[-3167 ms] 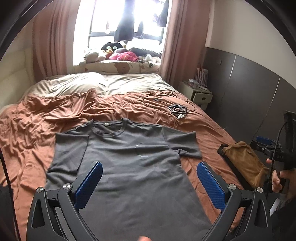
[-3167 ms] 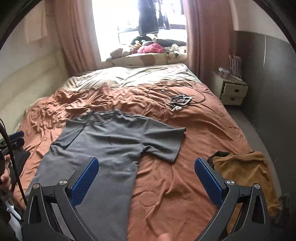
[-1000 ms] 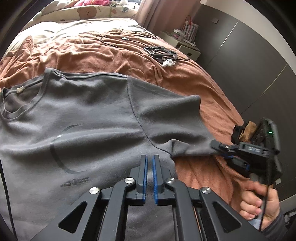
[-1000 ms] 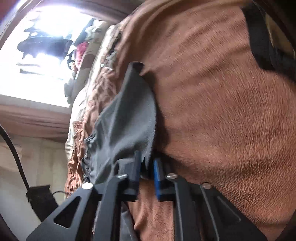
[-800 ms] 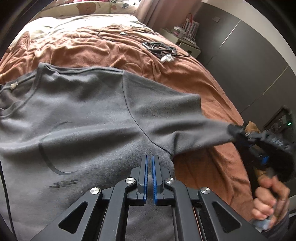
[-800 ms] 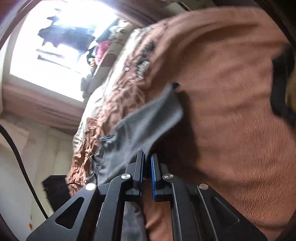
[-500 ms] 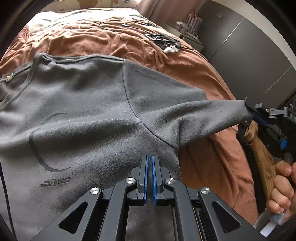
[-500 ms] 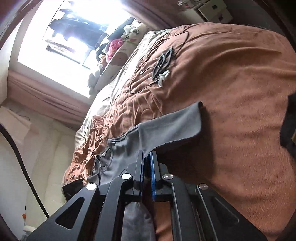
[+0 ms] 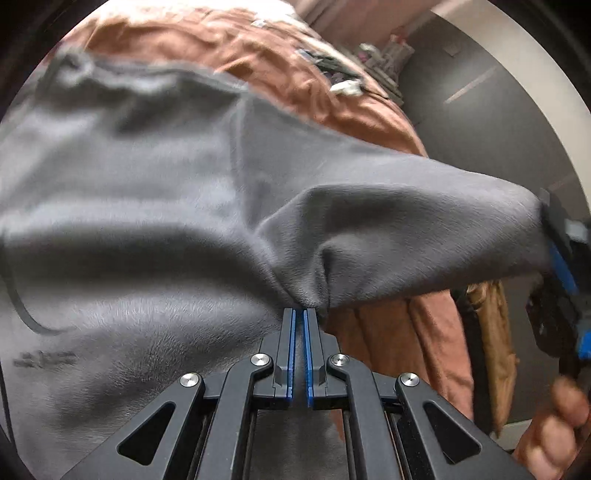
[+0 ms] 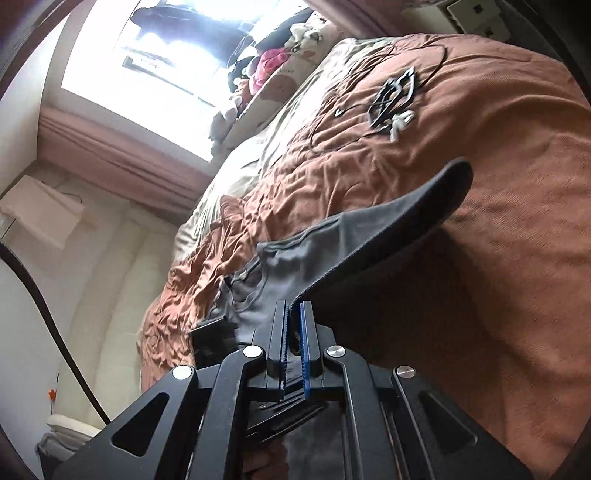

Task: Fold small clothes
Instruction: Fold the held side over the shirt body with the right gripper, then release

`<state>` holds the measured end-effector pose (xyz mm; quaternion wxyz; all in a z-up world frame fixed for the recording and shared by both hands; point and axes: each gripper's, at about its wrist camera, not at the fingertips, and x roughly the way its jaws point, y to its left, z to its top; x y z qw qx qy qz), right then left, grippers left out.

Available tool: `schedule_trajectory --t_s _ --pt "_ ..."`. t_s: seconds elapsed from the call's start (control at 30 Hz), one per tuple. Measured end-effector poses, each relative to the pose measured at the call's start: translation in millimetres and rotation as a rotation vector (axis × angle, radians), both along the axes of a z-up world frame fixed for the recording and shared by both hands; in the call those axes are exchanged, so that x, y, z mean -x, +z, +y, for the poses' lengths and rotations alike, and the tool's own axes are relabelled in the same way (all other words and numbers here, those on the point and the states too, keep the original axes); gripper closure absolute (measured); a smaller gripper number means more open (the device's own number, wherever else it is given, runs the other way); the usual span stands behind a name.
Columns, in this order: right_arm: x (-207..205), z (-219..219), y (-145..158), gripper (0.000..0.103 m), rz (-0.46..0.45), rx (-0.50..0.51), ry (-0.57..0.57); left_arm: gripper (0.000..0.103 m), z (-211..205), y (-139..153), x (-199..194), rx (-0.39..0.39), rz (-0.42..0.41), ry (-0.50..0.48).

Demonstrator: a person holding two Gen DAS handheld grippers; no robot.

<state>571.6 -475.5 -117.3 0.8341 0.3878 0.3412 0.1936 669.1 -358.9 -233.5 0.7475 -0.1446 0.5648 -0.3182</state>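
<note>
A grey T-shirt (image 9: 147, 206) lies on the rust-brown bedspread (image 9: 266, 55), its right side lifted. My left gripper (image 9: 299, 314) is shut on the shirt's side just below the armpit. My right gripper (image 10: 293, 306) is shut on the end of the right sleeve (image 10: 388, 225) and holds it off the bed; it also shows at the right edge of the left wrist view (image 9: 557, 243). The sleeve hangs taut between the two grippers. The shirt's collar (image 10: 243, 273) lies flat on the bed.
A tangle of black cables and white earphones (image 10: 391, 99) lies on the bedspread (image 10: 517, 184) beyond the shirt. A tan bag (image 9: 487, 332) sits at the bed's right side. A white nightstand (image 10: 476, 18) and soft toys (image 10: 273, 62) by the window are farther off.
Both grippers have risen, lifting the sleeve and the shirt's right side off the bed. The fabric now bunches at my left gripper. Both stay shut.
</note>
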Motion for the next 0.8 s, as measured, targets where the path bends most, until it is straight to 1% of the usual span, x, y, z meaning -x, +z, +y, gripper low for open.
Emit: schedule_trajectory --t_s 0.07,0.1,0.23,0.53,0.63,0.8 --pt "-6.0 10.5 -0.4 0.100 0.003 -0.001 0.011 0.099 8.5 -3.7 -1.8 0.054 0.044 0.024" --pt "-6.9 13.4 0.0 0.100 0.003 0.002 0.017 0.099 11.1 -2.8 -1.8 0.059 0.051 0.025" --pt "-7.1 26.5 3.1 0.100 0.003 0.025 0.046 0.099 28.4 11.3 1.4 0.077 0.038 0.029" --pt "-11.2 61.6 -4.7 0.100 0.035 0.077 0.102 0.099 86.6 39.6 -1.0 0.024 -0.005 0.124" --pt "-9.7 78.0 -11.0 0.101 0.055 0.115 0.137 0.099 106.5 45.6 4.4 0.009 -0.019 0.148" --pt "-10.5 103.4 -28.3 0.101 0.120 0.192 0.197 0.099 122.9 54.1 10.6 -0.022 -0.033 0.170"
